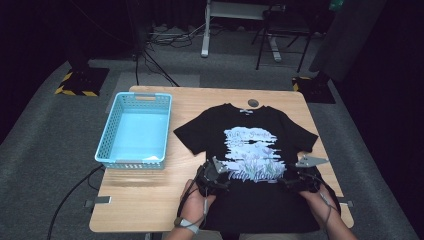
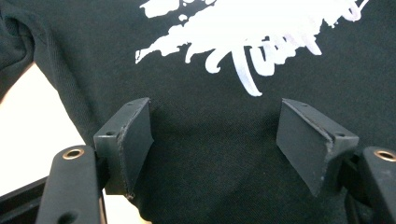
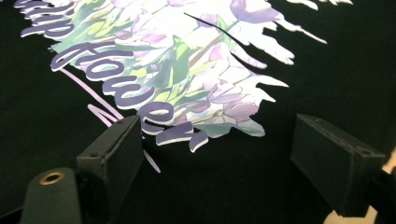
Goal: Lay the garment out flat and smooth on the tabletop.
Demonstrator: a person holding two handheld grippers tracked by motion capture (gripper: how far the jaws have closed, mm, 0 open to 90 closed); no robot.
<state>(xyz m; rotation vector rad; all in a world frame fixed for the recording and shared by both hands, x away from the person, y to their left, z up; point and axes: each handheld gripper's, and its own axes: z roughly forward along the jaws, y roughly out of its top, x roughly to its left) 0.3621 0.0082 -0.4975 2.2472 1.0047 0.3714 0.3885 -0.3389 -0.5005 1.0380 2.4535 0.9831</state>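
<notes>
A black T-shirt (image 1: 250, 150) with a pale flower print and lettering lies spread flat, front up, collar away from me, on the wooden table (image 1: 145, 195). My left gripper (image 1: 214, 177) rests over the shirt's lower left part, near its side edge. In the left gripper view the left gripper (image 2: 215, 140) stands open just above the black cloth (image 2: 210, 186), nothing pinched between the pads. My right gripper (image 1: 299, 180) is over the lower right part of the shirt. In the right gripper view the right gripper (image 3: 217, 158) is open over the printed lettering (image 3: 116, 93).
A light blue plastic basket (image 1: 134, 131) stands on the left half of the table. A small dark round object (image 1: 253, 103) lies beyond the collar. Bare wood shows at the front left. Grey carpet, cables and stands surround the table.
</notes>
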